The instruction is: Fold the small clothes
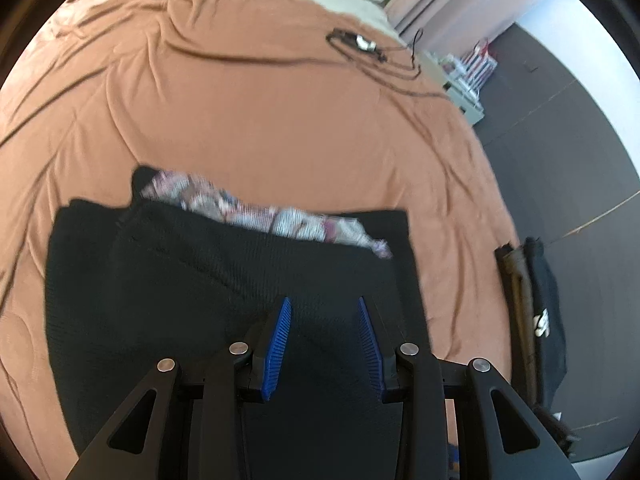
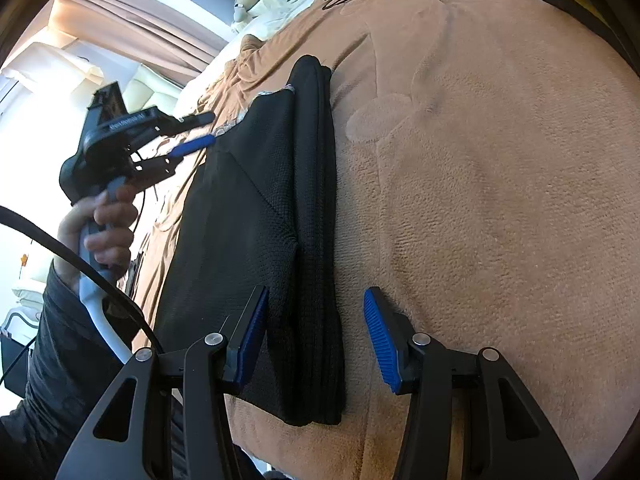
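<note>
Left wrist view: The garment (image 1: 224, 280) is black knit fabric, folded flat on an orange-brown blanket (image 1: 260, 128) that covers the bed. A patterned lining (image 1: 272, 212) in white, purple and pink shows along the far fold edge. The picture is slightly blurred. The left gripper (image 1: 324, 308) hangs over the near part of the garment, pointing steeply down. Its blue-padded jaws stand apart with only black fabric visible below the gap; nothing is clamped, and whether the tips touch the cloth cannot be told. A black cable (image 1: 360, 52) lies on the far blanket. Dark clothing (image 1: 536, 312) hangs off the bed's right edge.

Right wrist view: The garment (image 2: 248, 248) appears as a long black panel with a diagonal seam and a thick rolled fold along its right side. It lies on the blanket (image 2: 500, 200), running away from the camera. The right gripper (image 2: 316, 304) sits low at the garment's near end. Its jaws are apart and straddle the rolled fold: the left pad is over the black panel, the right pad over bare blanket just beside the fold. The pads do not press on the fabric. The left gripper (image 2: 196, 132) is seen at the garment's far left edge, jaws parted, empty. A hand (image 2: 100, 232) grips its grey handle, with a dark sleeve (image 2: 52, 360) below.
</note>
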Motion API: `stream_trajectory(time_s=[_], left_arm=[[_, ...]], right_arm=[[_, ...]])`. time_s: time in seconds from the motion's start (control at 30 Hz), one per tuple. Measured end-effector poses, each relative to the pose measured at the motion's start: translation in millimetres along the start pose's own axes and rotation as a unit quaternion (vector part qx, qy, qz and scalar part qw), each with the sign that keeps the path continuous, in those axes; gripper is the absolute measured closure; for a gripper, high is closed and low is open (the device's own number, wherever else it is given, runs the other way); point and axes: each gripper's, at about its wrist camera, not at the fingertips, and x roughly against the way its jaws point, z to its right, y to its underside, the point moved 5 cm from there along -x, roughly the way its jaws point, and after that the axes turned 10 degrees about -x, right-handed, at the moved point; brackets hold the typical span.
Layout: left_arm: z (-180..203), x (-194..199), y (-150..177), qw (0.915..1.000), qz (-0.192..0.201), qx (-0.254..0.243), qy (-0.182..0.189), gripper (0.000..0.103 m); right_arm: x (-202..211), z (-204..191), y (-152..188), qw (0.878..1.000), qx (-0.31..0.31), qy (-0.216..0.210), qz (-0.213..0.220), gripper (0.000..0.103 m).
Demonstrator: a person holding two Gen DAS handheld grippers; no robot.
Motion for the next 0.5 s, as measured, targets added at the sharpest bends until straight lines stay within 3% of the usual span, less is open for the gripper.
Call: stream_trajectory(time_s=[0.17,0.5], left_arm=[[10,-28,7,0.9995,-0.028,-0.011,0.006,0.074],[29,-65,-21,0.9988,-0.035,-0.033,-0.010,0.074]], right_arm=[[1,0,-1,1.000,-0.001,-0.001,0.000,0.056],[-2,0,-1,1.000,-0.008,-0.012,-0.004,0.063]])
